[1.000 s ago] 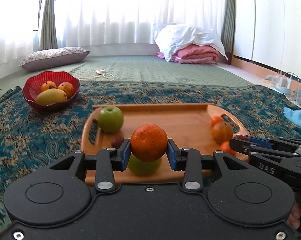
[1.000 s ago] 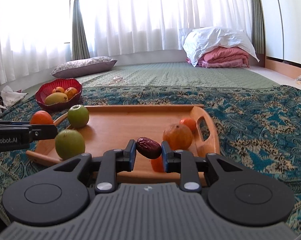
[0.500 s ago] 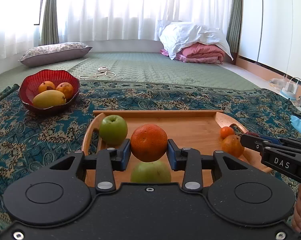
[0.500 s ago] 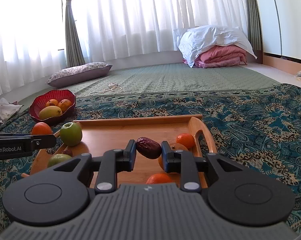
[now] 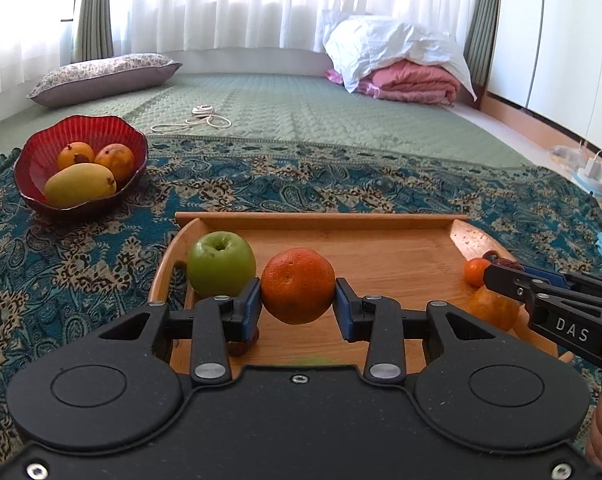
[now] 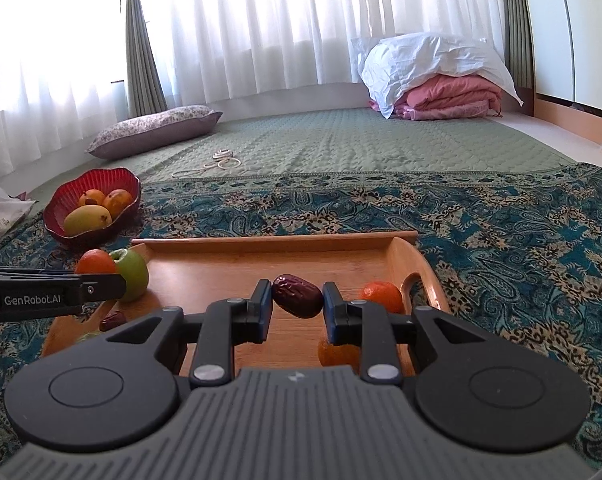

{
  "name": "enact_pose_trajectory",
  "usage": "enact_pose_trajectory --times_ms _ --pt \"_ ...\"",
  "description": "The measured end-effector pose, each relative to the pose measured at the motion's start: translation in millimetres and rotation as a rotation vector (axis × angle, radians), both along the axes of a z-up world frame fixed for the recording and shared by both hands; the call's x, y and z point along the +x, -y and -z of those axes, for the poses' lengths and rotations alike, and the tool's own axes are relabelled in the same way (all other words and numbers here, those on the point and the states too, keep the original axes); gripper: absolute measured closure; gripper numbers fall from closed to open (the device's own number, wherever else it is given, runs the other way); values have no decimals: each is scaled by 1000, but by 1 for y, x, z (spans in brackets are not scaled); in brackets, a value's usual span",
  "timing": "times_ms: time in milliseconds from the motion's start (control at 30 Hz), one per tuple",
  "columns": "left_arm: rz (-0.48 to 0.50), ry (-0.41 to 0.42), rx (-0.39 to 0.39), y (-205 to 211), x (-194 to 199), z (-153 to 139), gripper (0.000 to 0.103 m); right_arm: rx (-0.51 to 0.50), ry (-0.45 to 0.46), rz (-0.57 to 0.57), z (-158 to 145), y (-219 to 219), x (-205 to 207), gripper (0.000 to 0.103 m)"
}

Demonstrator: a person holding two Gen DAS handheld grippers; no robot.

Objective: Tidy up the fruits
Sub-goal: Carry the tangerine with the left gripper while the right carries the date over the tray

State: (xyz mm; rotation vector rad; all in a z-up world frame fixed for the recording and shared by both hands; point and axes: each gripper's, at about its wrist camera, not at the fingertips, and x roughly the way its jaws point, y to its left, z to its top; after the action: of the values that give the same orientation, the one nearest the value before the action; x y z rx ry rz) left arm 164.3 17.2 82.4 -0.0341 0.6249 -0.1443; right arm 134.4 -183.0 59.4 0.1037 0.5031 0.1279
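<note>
Leftmost, on the patterned rug point(image 5: 341, 188), a red bowl point(image 5: 33, 156) holding a mango point(image 5: 79, 185) and two orange fruits. Next, above the wooden tray point(image 5: 381, 240), left claw point(image 5: 297, 304) clamped on an orange point(image 5: 298, 286), just right of a green apple point(image 5: 220, 264) at the tray's left edge. Farther right, right claw point(image 6: 297, 308) shut tight on a dark date point(image 6: 297, 295), with a small tangerine point(image 6: 382, 295) by the tray's right handle.

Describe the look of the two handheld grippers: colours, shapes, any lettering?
Left gripper: matte black body, two round discs, blue pads on the jaws, silver screws, "GenRobot.AI" on its side. Right gripper: same shape, ribbed grey housing, blue pads, "DAS" on its side. No cables or sleeves visible.
</note>
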Motion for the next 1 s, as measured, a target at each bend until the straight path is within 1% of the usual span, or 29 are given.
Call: enact_pose_trajectory --times_ms 200,433,600,1000 --pt "-6 -39 10 3 22 11 67 -33 -23 -3 5 -6 18 72" --pt "-15 -85 2 1 41 24 67 -57 -65 0 16 -7 36 72" --pt "-15 -98 17 2 47 30 67 -63 -94 1 24 -7 45 72" --pt "-8 -136 27 5 58 42 67 -92 -110 -27 30 -17 54 72"
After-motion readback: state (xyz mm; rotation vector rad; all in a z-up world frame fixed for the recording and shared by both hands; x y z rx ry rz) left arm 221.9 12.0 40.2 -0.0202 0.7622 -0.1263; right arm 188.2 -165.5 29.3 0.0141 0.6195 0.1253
